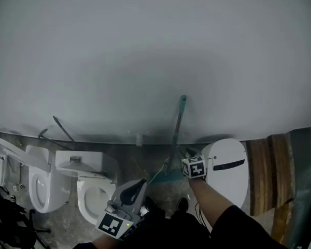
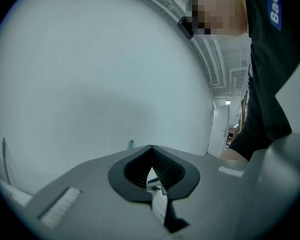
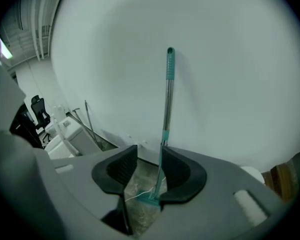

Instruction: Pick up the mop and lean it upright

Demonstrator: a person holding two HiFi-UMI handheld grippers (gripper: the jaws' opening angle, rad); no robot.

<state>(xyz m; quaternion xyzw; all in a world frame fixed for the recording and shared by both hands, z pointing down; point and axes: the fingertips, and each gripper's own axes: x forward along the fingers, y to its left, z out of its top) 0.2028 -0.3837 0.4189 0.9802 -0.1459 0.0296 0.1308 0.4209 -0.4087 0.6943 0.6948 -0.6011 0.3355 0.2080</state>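
The mop (image 1: pixel 177 134) stands upright, its teal-tipped metal handle leaning on the pale wall and its teal head (image 1: pixel 171 175) on the floor. In the right gripper view the mop (image 3: pixel 167 94) rises through the gap of my right gripper (image 3: pixel 149 166), close to the right jaw; the jaws stand apart, open, and neither pad presses on it. In the head view the right gripper (image 1: pixel 188 157) sits low by the mop's shaft. My left gripper (image 1: pixel 135 188) hangs back near my body; in its own view the left gripper (image 2: pixel 151 154) is shut with nothing in it.
Two white toilets (image 1: pixel 93 191) (image 1: pixel 39 185) stand on the floor at the left, with thin rods (image 1: pixel 65 129) leaning on the wall behind them. A white oval lid (image 1: pixel 228 165) and wooden boards (image 1: pixel 272 165) lie to the right of the mop. A dark shirt (image 2: pixel 270 84) fills the left gripper view's right side.
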